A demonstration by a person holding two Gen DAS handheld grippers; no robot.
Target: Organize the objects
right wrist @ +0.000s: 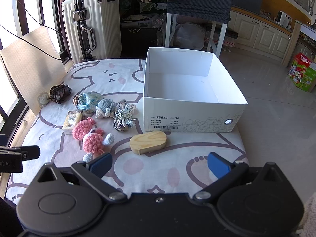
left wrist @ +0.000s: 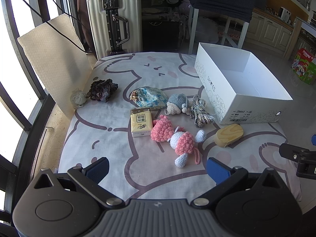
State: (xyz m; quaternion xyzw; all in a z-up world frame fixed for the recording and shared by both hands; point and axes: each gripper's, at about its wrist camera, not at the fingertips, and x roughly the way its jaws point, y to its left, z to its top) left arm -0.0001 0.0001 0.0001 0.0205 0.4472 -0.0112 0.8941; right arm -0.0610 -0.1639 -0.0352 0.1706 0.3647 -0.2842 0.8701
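A: Grippers?

B: Left gripper spread wide, blue pads bare, hanging over the near edge of the printed cartoon bedsheet. Right gripper also wide apart, nothing between the fingers, hovering over the same sheet.

A: What's nearest?

B: Pink-and-white crochet doll just ahead of the left one. Rounded pale wooden block just ahead of the right one, close to the box's label end.

A: The rest of the pile?

B: Yellow tissue pack touching the doll's pink part. Behind: blue floral drawstring pouch, blue-and-cream crochet toy, grey-white coiled cord, all close together. Further left, dark purple knitted clump with a small cream yarn ball beside it.

A: Box?

B: White open cardboard shoebox, empty, on the sheet's far right side, right of the cord.

A: Room?

B: White ribbed hard-shell suitcase upright behind the surface, cream foam panel leaning at left by the window bars. Grey tile floor, cream kitchen cabinets, green drinks carton on the right.
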